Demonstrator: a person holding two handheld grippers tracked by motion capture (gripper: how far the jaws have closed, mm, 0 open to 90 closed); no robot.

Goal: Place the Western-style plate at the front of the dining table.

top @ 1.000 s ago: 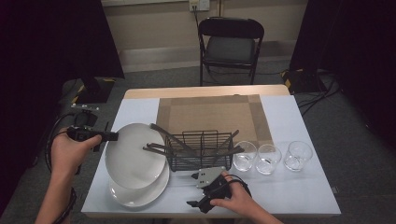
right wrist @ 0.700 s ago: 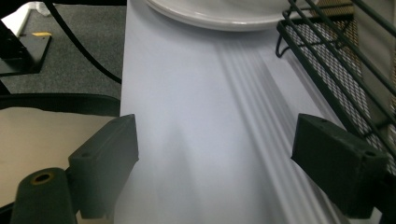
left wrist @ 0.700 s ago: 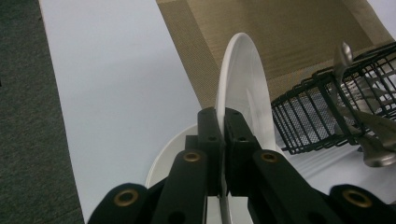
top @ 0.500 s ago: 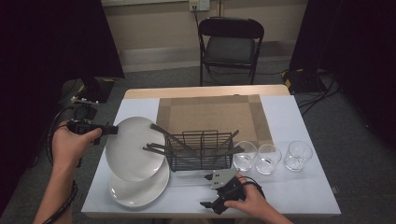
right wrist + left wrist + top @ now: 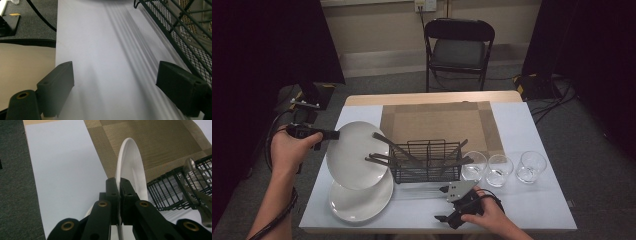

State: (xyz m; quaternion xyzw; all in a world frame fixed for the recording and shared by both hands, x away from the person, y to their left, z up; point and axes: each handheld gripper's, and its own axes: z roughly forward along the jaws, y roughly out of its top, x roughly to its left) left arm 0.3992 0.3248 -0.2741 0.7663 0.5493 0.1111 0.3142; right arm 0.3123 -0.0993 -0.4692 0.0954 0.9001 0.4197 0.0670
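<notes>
To the right of our lifted plate (image 5: 354,155) the wire rack (image 5: 427,161) stands close, its utensil handles (image 5: 387,150) jutting over the plate's face and barring that side. Below it a second plate (image 5: 362,200) covers the table. Behind the rack the woven mat (image 5: 437,122) lies bare. Our right gripper (image 5: 451,205) has bare white table (image 5: 105,62) ahead, with the rack wall along its right side.
</notes>
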